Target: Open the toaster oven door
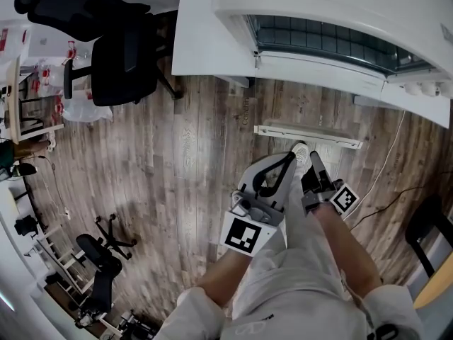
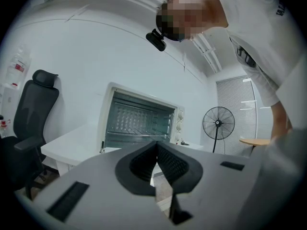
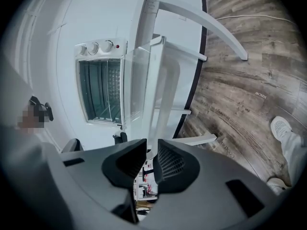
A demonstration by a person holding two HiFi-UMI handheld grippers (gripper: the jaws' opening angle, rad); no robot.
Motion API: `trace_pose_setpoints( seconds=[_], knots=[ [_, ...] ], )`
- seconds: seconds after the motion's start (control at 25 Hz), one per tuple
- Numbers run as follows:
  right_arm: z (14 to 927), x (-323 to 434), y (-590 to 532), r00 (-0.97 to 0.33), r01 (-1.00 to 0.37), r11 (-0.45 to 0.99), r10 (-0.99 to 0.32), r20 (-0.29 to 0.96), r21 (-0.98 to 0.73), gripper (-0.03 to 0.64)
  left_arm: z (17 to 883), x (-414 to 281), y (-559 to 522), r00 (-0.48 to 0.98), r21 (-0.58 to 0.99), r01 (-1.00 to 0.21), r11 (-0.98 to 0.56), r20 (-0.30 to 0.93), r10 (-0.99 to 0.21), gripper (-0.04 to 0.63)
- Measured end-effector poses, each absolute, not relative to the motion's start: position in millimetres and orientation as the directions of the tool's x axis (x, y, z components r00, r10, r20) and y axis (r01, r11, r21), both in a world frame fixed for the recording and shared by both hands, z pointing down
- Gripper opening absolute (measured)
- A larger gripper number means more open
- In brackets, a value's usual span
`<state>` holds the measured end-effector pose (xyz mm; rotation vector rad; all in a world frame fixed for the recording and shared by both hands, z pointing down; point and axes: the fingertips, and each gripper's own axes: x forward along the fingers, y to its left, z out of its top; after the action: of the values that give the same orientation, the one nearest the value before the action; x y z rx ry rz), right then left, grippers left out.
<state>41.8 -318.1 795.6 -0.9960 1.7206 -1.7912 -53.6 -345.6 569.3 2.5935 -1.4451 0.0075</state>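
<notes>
Toaster oven door [image 1: 333,44] open — office chair [image 1: 120,59] beside table [image 1: 205,48], fan [image 2: 218,123] beyond

floor [image 1: 177,183]: wood planks | furn: white table [image 1: 205,41], blk office chair [image 1: 120,62], pedestal fan [image 2: 218,123] | wall [image 2: 72,66]: white | window: blinds [image 2: 240,111]

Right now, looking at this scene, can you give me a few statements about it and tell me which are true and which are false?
1. The door of the toaster oven is open. True.
2. The right gripper is clamped on the door handle. False: it is held back from the oven, its jaws slightly apart with nothing between them.
3. A standing fan is in the room. True.
4. The floor is carpeted. False: it is wood planks.
</notes>
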Motion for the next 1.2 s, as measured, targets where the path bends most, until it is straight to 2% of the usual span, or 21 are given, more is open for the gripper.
trace_pose_setpoints(
  seconds=[0.28, 0.52, 0.76, 0.92, 1.2],
  knots=[
    [792, 26, -267, -0.644, -0.193, -0.073, -0.743, 0.183, -0.978, 0.050, 561, -74, -299, 0.535, 0.129, -0.840, -0.527, 0.036, -0.844, 0.008],
    [732, 31, -217, -0.614, -0.399, 0.102, -0.768, 0.183, -0.911, 0.017, 541, -108, -230, 0.550, 0.109, -0.831, -0.545, 0.013, -0.835, 0.008],
    [641, 46, -161, -0.572, -0.623, 0.300, -0.805, 0.159, -0.723, 0.017, 511, -143, -148, 0.560, 0.079, -0.826, -0.557, 0.018, -0.828, 0.008],
    [573, 63, -124, -0.504, -0.736, 0.337, -0.852, 0.144, -0.588, 0.017, 477, -158, -103, 0.554, 0.107, -0.828, -0.551, -0.002, -0.833, 0.008],
    [488, 90, -74, -0.455, -0.837, 0.388, -0.885, 0.099, -0.385, 0.017, 437, -148, -56, 0.575, 0.111, -0.811, -0.574, -0.032, -0.818, 0.008]
  ],
)
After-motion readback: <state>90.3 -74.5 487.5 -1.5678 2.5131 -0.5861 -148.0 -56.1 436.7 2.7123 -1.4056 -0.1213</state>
